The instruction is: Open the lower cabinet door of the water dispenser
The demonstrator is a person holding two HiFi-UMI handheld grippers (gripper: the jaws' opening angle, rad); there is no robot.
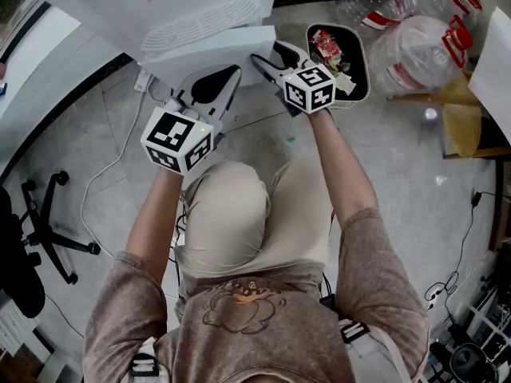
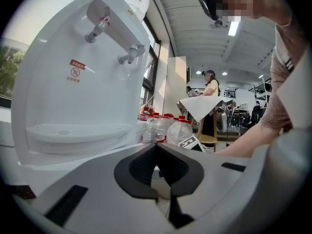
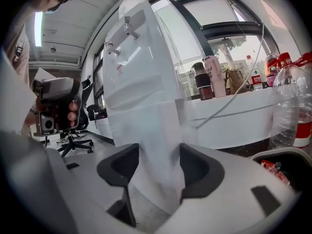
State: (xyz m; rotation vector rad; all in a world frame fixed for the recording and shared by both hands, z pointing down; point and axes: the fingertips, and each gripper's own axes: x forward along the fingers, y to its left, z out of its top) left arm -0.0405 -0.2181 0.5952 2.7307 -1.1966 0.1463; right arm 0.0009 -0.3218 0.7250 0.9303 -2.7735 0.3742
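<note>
The white water dispenser [image 1: 200, 22] stands in front of me, its drip tray above the lower cabinet front [image 1: 215, 50]. My right gripper [image 1: 267, 54] is at the cabinet's right corner. In the right gripper view the jaws [image 3: 158, 167] stand apart with the cabinet door's white edge [image 3: 161, 140] between them; whether the pads touch it cannot be made out. My left gripper [image 1: 230, 73] is low in front of the cabinet, beneath the drip tray [image 2: 78, 133]. In its own view the left gripper [image 2: 156, 152] has its fingertips together, with nothing between them.
A black bin of rubbish [image 1: 339, 58] stands on the floor right of the dispenser, with large water bottles [image 1: 415, 46] and a wooden stool [image 1: 471, 126] beyond. White cables [image 1: 112, 166] and an office chair [image 1: 48, 230] are at the left. A person [image 2: 212, 89] stands far back.
</note>
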